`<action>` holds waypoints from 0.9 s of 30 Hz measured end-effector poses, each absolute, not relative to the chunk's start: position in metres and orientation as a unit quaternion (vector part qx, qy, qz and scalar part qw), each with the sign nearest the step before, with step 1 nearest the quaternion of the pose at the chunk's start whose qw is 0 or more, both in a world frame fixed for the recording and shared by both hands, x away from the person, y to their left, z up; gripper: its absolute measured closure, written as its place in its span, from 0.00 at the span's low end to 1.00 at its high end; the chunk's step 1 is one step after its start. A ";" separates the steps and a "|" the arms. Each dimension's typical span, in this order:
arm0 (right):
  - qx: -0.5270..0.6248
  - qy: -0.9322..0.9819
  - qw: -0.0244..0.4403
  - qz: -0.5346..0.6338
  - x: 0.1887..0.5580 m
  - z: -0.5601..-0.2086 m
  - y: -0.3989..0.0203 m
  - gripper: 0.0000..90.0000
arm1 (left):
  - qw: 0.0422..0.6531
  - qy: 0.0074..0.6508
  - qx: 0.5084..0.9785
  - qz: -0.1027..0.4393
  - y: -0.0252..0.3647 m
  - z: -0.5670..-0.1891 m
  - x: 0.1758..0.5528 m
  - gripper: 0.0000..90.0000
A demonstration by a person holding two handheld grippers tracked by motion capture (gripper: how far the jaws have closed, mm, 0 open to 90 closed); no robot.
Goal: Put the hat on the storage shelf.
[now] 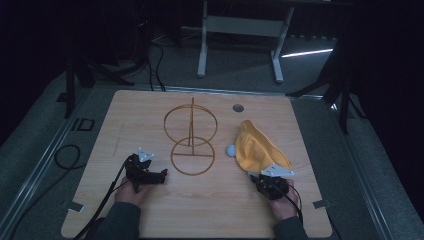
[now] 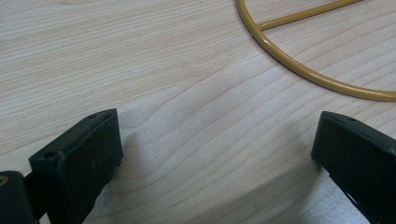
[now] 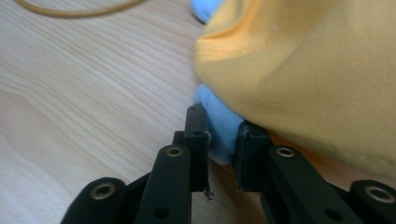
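A yellow cloth item [image 1: 257,147] with a light blue part [image 1: 231,150] lies at the table's right side. My right gripper [image 1: 256,176] sits at its near edge. In the right gripper view the jaws [image 3: 224,133] pinch a light blue fold [image 3: 223,122] that pokes out from under the yellow fabric [image 3: 303,70]. A gold wire stand [image 1: 192,142] with a flat ring base and an upright ring stands mid-table. My left gripper [image 1: 161,175] rests just left of that base, open with bare wood between its jaws [image 2: 215,154]; the gold ring [image 2: 299,65] curves past ahead.
The wooden table [image 1: 150,210] has a round grommet hole [image 1: 238,107] at its far side. Black cables [image 1: 67,157] loop on the floor to the left. A white desk frame [image 1: 202,45] stands beyond the table in a dark room.
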State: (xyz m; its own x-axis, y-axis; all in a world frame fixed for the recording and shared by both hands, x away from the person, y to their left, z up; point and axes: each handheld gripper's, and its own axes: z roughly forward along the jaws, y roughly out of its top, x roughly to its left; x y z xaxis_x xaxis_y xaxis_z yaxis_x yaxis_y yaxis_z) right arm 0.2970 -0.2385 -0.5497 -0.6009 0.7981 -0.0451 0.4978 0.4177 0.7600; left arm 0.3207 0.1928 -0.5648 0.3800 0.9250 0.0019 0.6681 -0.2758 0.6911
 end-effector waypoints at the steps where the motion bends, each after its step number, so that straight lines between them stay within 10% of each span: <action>1: 0.391 0.818 0.210 0.366 0.296 -0.547 -0.237 0.88 | 0.309 0.517 0.771 0.208 0.193 -0.565 0.321 0.02; 27: 0.317 0.816 0.252 0.413 0.313 -0.478 -0.228 0.89 | 0.309 0.517 0.770 0.208 0.193 -0.565 0.321 0.02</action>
State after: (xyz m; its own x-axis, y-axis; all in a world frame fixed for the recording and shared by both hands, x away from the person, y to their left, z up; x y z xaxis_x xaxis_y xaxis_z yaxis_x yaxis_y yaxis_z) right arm 0.3132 -0.2275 -0.4778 -0.6711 0.7261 -0.1496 0.3097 0.4579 0.8333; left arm 0.3209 0.1927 -0.5649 0.3781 0.9258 0.0006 0.6683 -0.2734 0.6918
